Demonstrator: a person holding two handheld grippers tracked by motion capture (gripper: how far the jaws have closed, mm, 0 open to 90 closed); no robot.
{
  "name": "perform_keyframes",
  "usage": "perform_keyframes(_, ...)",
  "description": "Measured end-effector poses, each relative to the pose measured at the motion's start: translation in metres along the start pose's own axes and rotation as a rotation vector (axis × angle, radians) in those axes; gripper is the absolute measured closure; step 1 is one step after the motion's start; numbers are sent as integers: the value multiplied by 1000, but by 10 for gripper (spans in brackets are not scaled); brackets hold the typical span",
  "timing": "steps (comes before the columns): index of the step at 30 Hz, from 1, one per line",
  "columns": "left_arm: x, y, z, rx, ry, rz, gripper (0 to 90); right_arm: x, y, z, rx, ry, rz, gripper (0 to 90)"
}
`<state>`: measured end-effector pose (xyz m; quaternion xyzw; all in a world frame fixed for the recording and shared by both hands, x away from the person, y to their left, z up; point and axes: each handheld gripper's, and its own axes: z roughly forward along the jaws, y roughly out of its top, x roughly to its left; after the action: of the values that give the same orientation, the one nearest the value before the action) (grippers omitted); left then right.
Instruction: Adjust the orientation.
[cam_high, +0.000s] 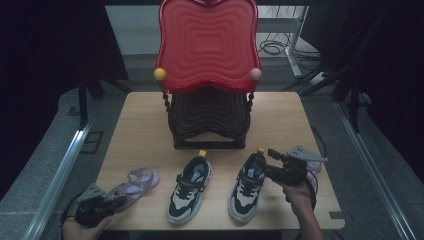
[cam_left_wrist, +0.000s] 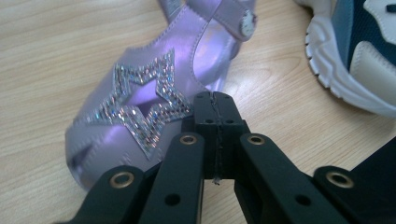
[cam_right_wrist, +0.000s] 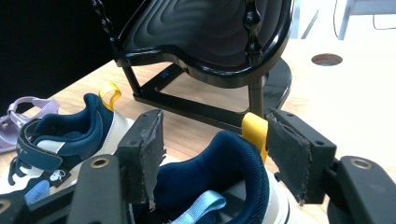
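Two navy-and-white sneakers (cam_high: 190, 189) (cam_high: 247, 186), one glittery purple sandal (cam_high: 134, 184); right hand-held gripper (cam_right_wrist: 212, 154) spread around a heel, left hand-held gripper (cam_left_wrist: 215, 109) clenched empty.

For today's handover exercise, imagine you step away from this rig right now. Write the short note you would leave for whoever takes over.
Left gripper: shut, holding nothing, tips just over the toe of the purple star sandal, which lies at the table's front left.
Right gripper: open, jaws either side of the heel of the right-hand sneaker, by its yellow pull tab; not closed on it yet.
The other sneaker stands beside it, mid-front.
Two-tier shoe rack, red top shelf and black lower shelf, stands at the back; no shoes seen on it.
Done: nothing placed. Left, probably: shelve the shoes.
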<state>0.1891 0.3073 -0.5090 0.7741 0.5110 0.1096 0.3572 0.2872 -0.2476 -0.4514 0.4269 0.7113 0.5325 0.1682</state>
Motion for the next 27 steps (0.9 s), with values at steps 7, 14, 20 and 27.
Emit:
perform_keyframes(7, -2, -6, 3, 26, -5, -3, 900, -2, -1, -1, -1, -6, 5, 373)
perform_keyframes(14, -2, -10, 4, 37, -10, -8, 900, -3, -2, -2, 2, -10, 9, 373)
perform_keyframes(20, -3, -12, 9, 52, -14, -3, 900, -3, -3, 0, 8, -12, 8, 373)
perform_keyframes(27, 2, -12, 6, 57, 19, -20, 900, -3, -3, 0, 9, -14, 9, 373)
